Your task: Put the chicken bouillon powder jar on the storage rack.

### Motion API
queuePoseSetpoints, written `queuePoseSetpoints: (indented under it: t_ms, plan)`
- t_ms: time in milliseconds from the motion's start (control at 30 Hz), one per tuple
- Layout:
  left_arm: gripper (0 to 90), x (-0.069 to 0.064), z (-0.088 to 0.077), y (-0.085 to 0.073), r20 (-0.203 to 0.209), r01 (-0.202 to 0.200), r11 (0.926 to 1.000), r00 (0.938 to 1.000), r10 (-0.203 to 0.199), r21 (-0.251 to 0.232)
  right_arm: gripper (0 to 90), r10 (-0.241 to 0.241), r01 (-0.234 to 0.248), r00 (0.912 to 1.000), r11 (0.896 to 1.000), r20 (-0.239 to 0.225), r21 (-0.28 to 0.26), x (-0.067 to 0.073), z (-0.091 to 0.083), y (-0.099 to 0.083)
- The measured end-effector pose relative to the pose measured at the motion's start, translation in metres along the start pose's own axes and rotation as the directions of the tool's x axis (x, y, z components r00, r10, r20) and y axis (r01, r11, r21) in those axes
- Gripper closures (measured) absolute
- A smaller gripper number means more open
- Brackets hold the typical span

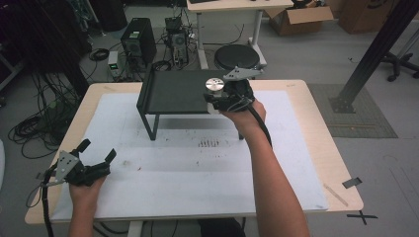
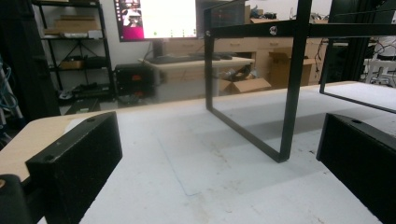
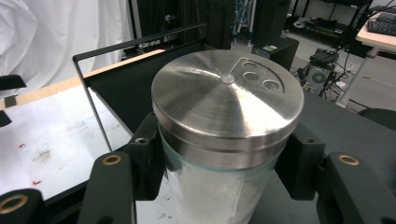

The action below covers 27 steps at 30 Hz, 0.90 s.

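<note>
1 glass shaker [image 3: 219,154] with a brushed steel lid [image 3: 227,98] sits clamped between the 2 black jaws of the right gripper [image 3: 219,163], the pads pressing on the glass from either side just below the lid's rim. The lid carries 3 round holes in a recessed wedge. In the high view the right gripper [image 1: 225,98] holds the shaker [image 1: 214,87] upright over the right front part of 1 black metal stand [image 1: 173,91], whose flat top sits raised above the bench [image 1: 197,168]. The left gripper [image 1: 96,158] rests near the bench's left front corner, well apart from the stand, its jaws spread wide with nothing between them. From the left gripper view, the stand's thin legs [image 2: 289,93] rise off the white sheet [image 2: 187,177] covering the bench.
</note>
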State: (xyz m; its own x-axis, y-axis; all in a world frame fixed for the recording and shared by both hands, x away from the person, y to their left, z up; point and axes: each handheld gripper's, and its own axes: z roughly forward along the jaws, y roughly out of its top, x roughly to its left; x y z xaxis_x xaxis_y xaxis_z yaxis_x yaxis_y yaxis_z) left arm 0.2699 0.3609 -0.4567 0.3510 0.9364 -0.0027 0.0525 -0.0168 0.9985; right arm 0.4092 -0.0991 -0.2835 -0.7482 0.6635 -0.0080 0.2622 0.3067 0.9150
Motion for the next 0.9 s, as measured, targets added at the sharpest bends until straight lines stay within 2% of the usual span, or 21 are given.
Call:
queuePoseSetpoints:
  t_ms: [500,900]
  plan:
    - [0.7,0.000,0.000,0.000,0.001,0.002,1.0000,1.0000,-0.002,-0.001,43.3,0.005,-0.005,0.9997,1.000,0.025,0.007,-0.004,0.018,0.007]
    - [0.7,0.000,0.000,0.000,0.002,-0.001,1.0000,1.0000,0.001,-0.001,43.3,0.013,-0.013,0.9992,1.000,0.039,0.001,-0.007,0.025,0.008]
